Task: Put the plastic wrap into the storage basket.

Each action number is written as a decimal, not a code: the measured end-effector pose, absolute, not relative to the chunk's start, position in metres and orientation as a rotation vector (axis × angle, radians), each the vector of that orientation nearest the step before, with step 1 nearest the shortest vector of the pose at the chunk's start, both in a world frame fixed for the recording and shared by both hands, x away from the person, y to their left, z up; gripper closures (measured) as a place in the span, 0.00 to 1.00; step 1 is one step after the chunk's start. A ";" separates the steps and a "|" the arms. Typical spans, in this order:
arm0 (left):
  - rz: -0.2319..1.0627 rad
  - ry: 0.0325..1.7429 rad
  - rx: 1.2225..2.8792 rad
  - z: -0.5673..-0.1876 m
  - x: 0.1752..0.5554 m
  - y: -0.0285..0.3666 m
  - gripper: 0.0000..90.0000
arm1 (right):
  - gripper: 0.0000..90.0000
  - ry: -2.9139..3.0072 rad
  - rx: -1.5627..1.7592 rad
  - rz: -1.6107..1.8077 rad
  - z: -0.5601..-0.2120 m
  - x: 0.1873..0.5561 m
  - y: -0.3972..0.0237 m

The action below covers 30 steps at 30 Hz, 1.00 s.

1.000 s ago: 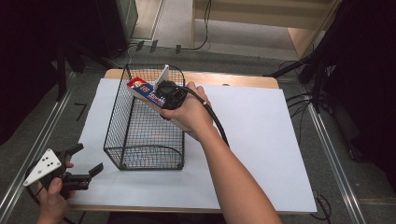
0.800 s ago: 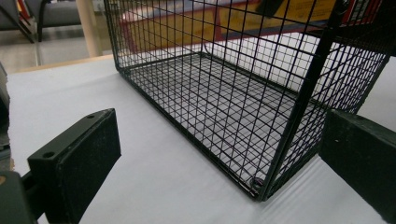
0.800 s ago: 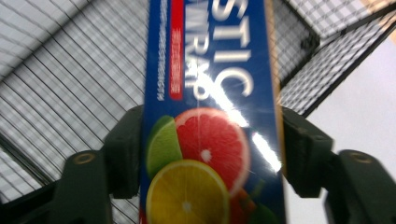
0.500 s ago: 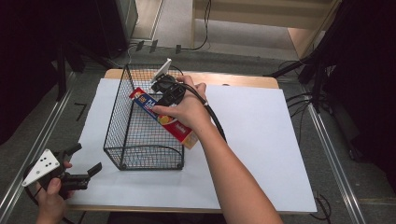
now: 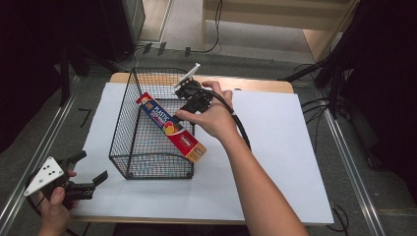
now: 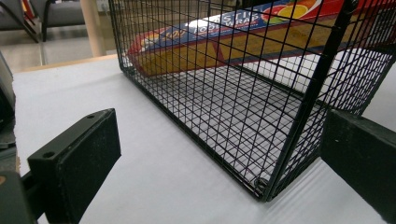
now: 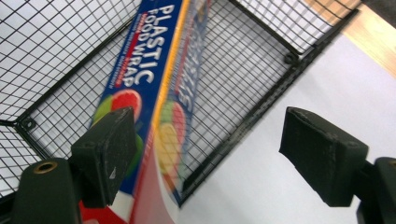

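Observation:
A long blue and red plastic food wrap box [image 5: 169, 129] lies slanted across a black wire basket [image 5: 129, 88], its far end inside and its near end jutting over the right rim. My right gripper [image 5: 186, 94] hovers over the basket's far right part. Its jaws have just been opening and stand apart, with the box [image 7: 140, 79] loose beside the left pad. My left gripper [image 5: 91, 167] rests open at the table's front left corner, facing the basket's near corner [image 6: 261, 186]. Through the mesh, the box [image 6: 243, 23] shows inside.
A white sheet [image 5: 275, 142] covers the wooden table [image 5: 260, 84]. Cables run along the floor to the right of the table. A metal rail [image 5: 39, 147] runs along the left side.
The right gripper carried the box over the basket, laid it slanted on the right rim, opened and drew back up toward the far side. The left gripper stayed put.

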State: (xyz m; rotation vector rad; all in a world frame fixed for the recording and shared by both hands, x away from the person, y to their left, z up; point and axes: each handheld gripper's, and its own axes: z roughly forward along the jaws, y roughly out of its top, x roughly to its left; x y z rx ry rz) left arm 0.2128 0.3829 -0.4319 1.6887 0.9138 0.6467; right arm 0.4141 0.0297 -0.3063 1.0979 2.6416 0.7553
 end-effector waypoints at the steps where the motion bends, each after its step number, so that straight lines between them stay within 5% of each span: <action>1: 0.646 0.913 1.686 -0.432 0.213 0.383 0.00 | 0.21 2.631 1.109 0.766 -0.306 0.414 0.026; 30: 0.642 0.931 1.694 -0.434 0.213 0.383 0.00 | 0.22 2.399 1.311 0.935 -0.327 0.390 -0.109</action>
